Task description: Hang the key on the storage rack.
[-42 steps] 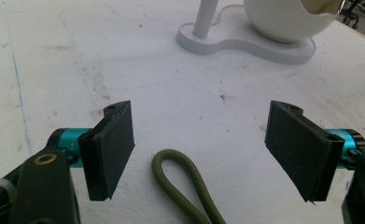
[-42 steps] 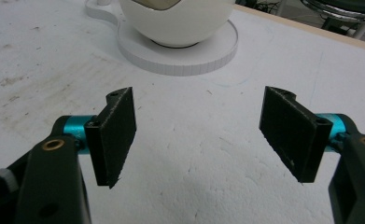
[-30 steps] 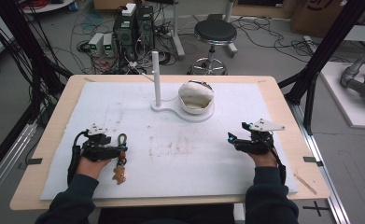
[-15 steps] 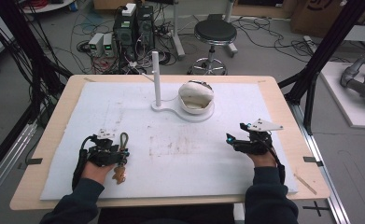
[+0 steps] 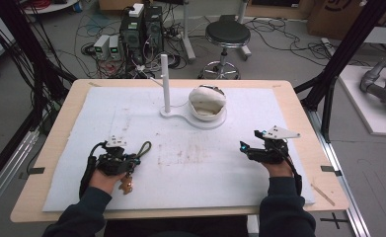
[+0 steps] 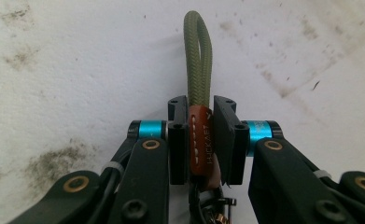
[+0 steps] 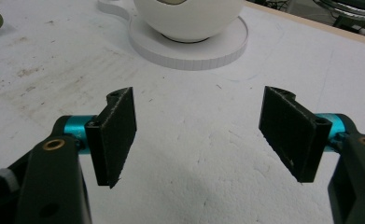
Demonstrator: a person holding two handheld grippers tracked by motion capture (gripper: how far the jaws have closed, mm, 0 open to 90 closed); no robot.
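Observation:
A key strap lies at the front left of the white mat [image 5: 190, 163]: an olive cord loop [image 5: 144, 147] [image 6: 198, 56] bound by a brown leather wrap [image 6: 200, 140], with a small brown charm [image 5: 126, 185] by the hand. My left gripper [image 5: 134, 159] [image 6: 201, 109] has just been closing and its pads now press on the leather wrap, the loop sticking out past the tips. My right gripper [image 5: 243, 147] [image 7: 199, 112] rests at the front right, open, with bare mat between its pads.
A white bowl-shaped object [image 5: 207, 102] [image 7: 189, 16] sits on a white round base [image 7: 189, 51] with an upright white post [image 5: 165, 81] at the mat's back middle. Behind the table are a stool [image 5: 226, 34] and computer boxes [image 5: 141, 29].
The left gripper's jaws came together on the strap's leather wrap, and the left hand shifted slightly right. The right gripper has stayed still and open.

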